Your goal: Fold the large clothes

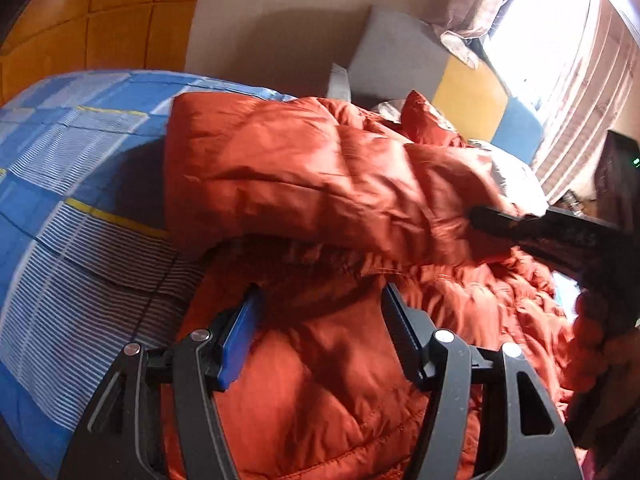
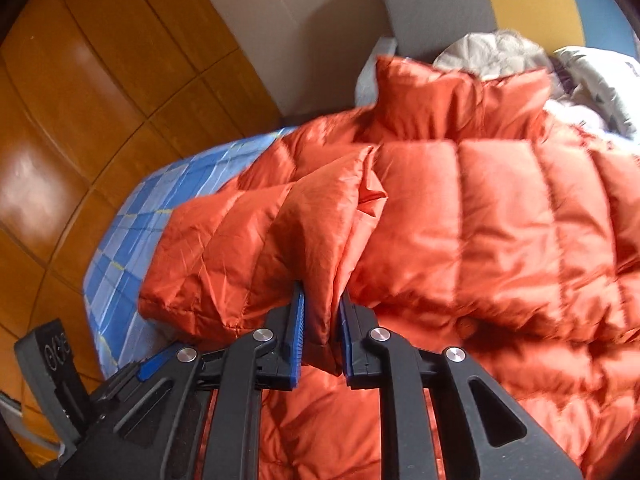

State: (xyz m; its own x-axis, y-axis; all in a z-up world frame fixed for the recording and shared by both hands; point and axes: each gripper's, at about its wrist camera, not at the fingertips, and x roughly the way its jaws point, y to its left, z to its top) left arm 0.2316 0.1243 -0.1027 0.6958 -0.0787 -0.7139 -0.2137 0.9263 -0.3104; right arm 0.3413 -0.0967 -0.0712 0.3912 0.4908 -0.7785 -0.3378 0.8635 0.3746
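Observation:
A large orange puffer jacket [image 1: 300, 168] lies spread on a bed with a blue checked sheet [image 1: 60, 160]. In the left wrist view my left gripper [image 1: 320, 296] hovers open just above the jacket's lower part, with fabric under the jaws and nothing pinched. At the right of that view my right gripper [image 1: 492, 216] bites into the sleeve. In the right wrist view the right gripper [image 2: 321, 294] is shut on a fold of the orange sleeve [image 2: 260, 232], which lies folded over the jacket [image 2: 480, 220] body. The collar [image 2: 424, 92] stands at the far end.
The bed's left edge drops to an orange tiled floor [image 2: 80, 100]. A grey, yellow and blue headboard [image 2: 500, 4] and white bedding [image 2: 496, 52] sit beyond the collar. A bright window with curtains [image 1: 560, 60] is at the right. The blue sheet [image 2: 120, 248] shows left of the jacket.

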